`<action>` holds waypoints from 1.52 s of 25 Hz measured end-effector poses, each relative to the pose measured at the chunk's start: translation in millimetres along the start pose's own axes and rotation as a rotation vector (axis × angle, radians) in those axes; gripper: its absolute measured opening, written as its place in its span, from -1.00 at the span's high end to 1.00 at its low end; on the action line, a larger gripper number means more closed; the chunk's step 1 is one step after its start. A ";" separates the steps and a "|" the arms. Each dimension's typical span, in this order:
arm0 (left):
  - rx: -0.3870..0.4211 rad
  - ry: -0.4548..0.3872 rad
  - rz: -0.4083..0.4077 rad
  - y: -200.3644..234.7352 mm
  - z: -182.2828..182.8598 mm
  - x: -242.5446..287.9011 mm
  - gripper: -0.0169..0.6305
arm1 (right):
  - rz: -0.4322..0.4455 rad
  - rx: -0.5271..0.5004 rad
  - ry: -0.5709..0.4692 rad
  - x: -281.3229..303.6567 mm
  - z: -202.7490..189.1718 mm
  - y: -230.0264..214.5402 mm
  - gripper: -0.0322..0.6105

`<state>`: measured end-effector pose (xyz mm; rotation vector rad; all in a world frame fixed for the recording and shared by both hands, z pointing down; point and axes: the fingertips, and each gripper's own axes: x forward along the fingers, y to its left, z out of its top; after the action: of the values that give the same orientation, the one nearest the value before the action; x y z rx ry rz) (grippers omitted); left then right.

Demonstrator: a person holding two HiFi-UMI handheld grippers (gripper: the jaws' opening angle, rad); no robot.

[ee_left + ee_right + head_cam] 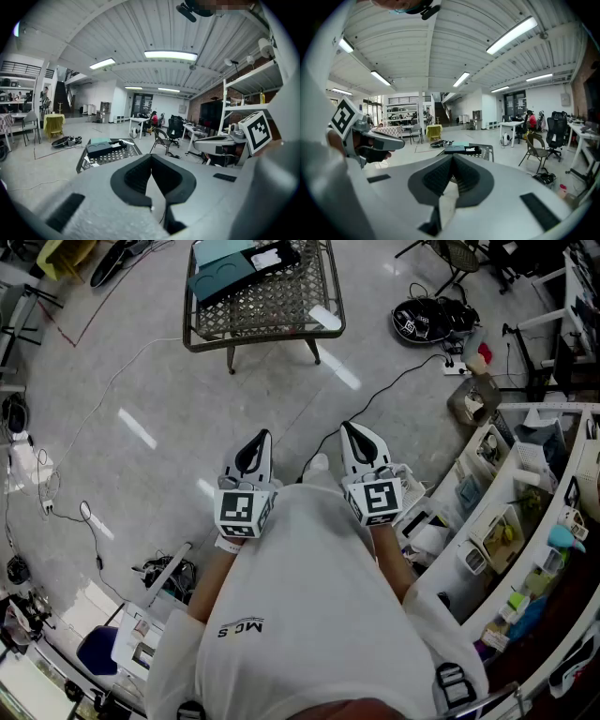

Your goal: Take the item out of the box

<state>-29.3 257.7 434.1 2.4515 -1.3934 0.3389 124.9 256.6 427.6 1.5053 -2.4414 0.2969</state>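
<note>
A dark open box (251, 266) with a teal lid (220, 253) beside it lies on a metal mesh table (272, 306) well ahead of me. Something white (266, 259) rests in the box. The left gripper view shows the box (105, 147) far beyond the jaws, and so does the right gripper view, where the box (461, 149) sits on the table (486, 151). My left gripper (257, 439) and right gripper (355, 433) are held close to my body, side by side, pointing at the table. Both are shut with nothing between the jaws.
Cables (94, 521) trail over the grey floor between me and the table. A shelf unit (525, 512) full of small items stands at my right, and a black bag (427, 319) lies beyond it. A folding chair (536, 150) and desks stand further off.
</note>
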 end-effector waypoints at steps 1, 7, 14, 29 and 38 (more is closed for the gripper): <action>-0.011 0.001 0.005 6.1 -1.0 -2.6 0.88 | -0.004 0.007 -0.003 3.3 1.7 3.5 0.86; -0.057 0.015 0.001 13.2 -9.7 -7.6 0.88 | 0.006 0.005 -0.024 4.7 6.9 14.5 0.86; -0.042 0.024 -0.010 -11.8 -4.1 13.3 0.88 | -0.022 0.054 0.006 -15.2 -14.3 -12.1 0.86; -0.076 0.076 0.091 -13.4 -1.6 76.4 0.88 | 0.009 0.094 -0.001 8.9 -29.6 -81.0 0.86; -0.151 0.052 0.076 99.5 32.6 180.2 0.88 | 0.042 0.061 0.083 166.3 4.8 -101.1 0.86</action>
<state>-23.0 54.7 480.5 2.2577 -1.4377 0.3008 143.3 70.1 480.5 1.4373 -2.4213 0.4375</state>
